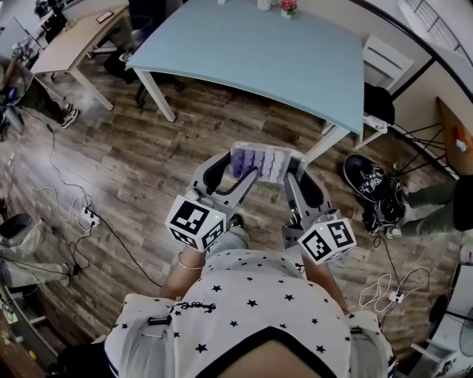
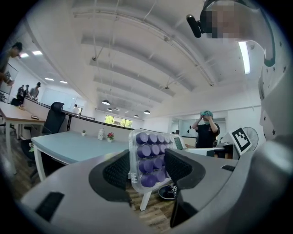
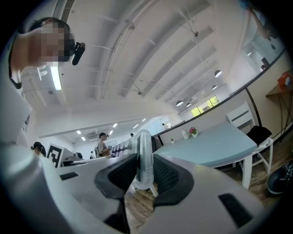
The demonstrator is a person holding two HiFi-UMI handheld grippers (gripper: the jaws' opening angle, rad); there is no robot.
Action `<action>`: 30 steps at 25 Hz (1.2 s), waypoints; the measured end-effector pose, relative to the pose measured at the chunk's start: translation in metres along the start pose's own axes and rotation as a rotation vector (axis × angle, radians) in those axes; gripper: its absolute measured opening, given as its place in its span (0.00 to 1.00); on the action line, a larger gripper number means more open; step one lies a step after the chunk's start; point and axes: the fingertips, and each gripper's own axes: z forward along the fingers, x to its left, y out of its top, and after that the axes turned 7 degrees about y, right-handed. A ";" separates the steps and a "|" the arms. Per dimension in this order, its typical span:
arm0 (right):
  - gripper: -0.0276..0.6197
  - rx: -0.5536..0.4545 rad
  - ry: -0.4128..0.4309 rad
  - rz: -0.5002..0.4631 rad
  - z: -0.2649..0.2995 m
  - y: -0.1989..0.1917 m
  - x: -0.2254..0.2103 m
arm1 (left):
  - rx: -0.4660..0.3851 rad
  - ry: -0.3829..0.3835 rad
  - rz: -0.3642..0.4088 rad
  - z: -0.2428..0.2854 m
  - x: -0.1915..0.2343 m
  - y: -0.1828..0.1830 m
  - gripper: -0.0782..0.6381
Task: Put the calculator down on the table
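Jaws of the left gripper (image 2: 147, 168) stand wide, spanning the full width of the calculator (image 2: 149, 157), with a ribbed pad at each long side, so its purple keys face back toward that gripper's camera. How firmly the pad on the right of that view bears on the case is hard to judge, though it seems to touch. The right gripper (image 3: 144, 172) has far narrower jaws, pinched on the calculator's thickness; the case shows there as a clear rounded rim standing upright between the pads.

The pairing looks deliberate. One grip across the width carries the weight and the other, on the thin edge, likely keeps the case from swinging or twisting.

From the head view, the calculator hangs in the air in front of the person's chest, over the wooden floor (image 1: 111, 170) and short of the pale-blue bench (image 1: 259, 52). Both grippers reach forward roughly level, which should let the case clear the bench edge.

The near part of the benchtop is bare; a small vase of flowers (image 1: 288, 7) stands at the far edge, well away from any landing spot.

I judge this to be the carrying stage, with the put-down not yet begun. The calculator has to come over the benchtop and be lowered flat before either grip lets go.
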 end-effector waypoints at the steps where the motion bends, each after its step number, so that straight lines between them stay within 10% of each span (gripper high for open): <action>1: 0.21 0.004 0.005 0.001 0.009 -0.001 0.002 | -0.002 0.005 -0.002 0.000 0.008 0.001 0.45; 30: 0.21 0.039 0.050 0.016 0.126 -0.010 -0.016 | -0.016 0.058 -0.016 0.036 0.115 0.016 0.45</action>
